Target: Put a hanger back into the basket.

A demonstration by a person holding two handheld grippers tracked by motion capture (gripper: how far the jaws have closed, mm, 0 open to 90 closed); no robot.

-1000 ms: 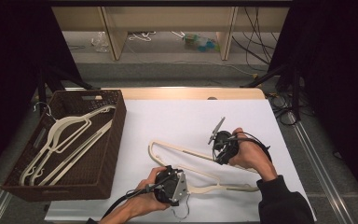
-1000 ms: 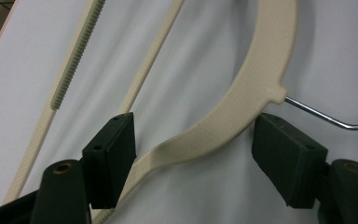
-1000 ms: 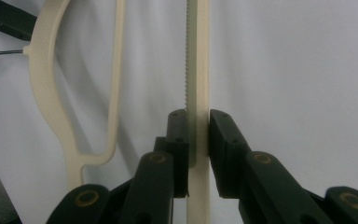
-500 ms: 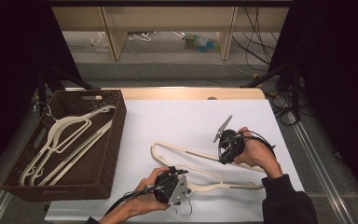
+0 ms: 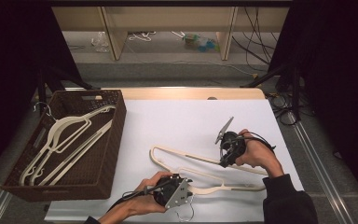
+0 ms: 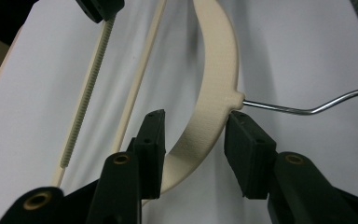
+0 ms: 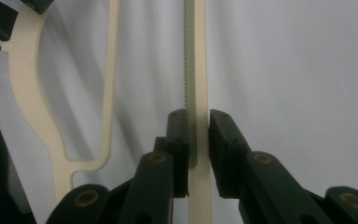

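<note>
A cream plastic clothes hanger with a thin metal hook lies flat on the white table cover, to the right of the dark brown woven basket and apart from it. The left gripper sits at the hanger's near edge, where the hook leaves the curved neck. In the left gripper view its black jaws straddle that neck just below the hook's root; they have just been closing, the right-hand pad reaches the plastic while a small gap is left at the other, so the neck is between them but not yet clamped. The right gripper is at the hanger's far side, on the long ribbed bar. In the right gripper view its jaws are pressed together on that bar, which runs straight up between the pads, so this tool has a firm hold of the hanger. Inside the basket lie more cream hangers of the same kind, stacked at a slant, well away from both hands.
</note>
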